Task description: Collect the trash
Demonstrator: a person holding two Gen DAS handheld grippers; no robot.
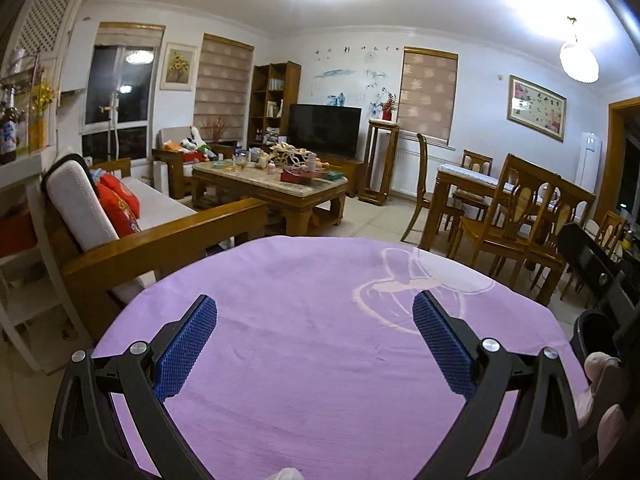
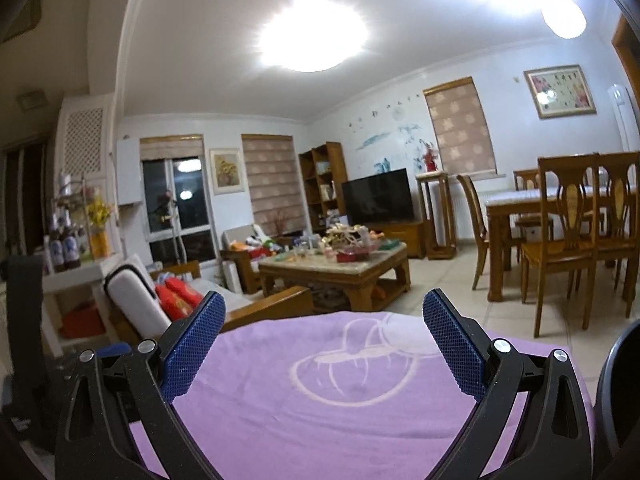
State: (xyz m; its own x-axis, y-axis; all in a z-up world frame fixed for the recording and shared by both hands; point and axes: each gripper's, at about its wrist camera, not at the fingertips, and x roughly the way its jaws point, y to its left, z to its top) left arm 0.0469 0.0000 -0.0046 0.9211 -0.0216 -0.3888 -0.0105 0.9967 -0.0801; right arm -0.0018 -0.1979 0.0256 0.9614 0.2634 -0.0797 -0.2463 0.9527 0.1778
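Note:
My left gripper (image 1: 315,312) is open above a purple cloth (image 1: 320,344) that covers a table, with nothing between its blue pads. A small white scrap (image 1: 288,473), perhaps a tissue, peeks in at the bottom edge of the left wrist view, behind the fingers. My right gripper (image 2: 324,312) is also open and empty over the same purple cloth (image 2: 344,412), near its far edge. A dark round bin (image 1: 596,330) stands at the cloth's right side, and its rim (image 2: 618,380) shows at the right edge of the right wrist view. A hand (image 1: 600,376) holds the other gripper there.
Beyond the cloth are a wooden sofa (image 1: 160,236) with red cushions, a cluttered coffee table (image 1: 272,184), a TV (image 1: 325,130), and a dining table (image 1: 480,184) with chairs at the right. White shelves (image 1: 20,208) stand at the left.

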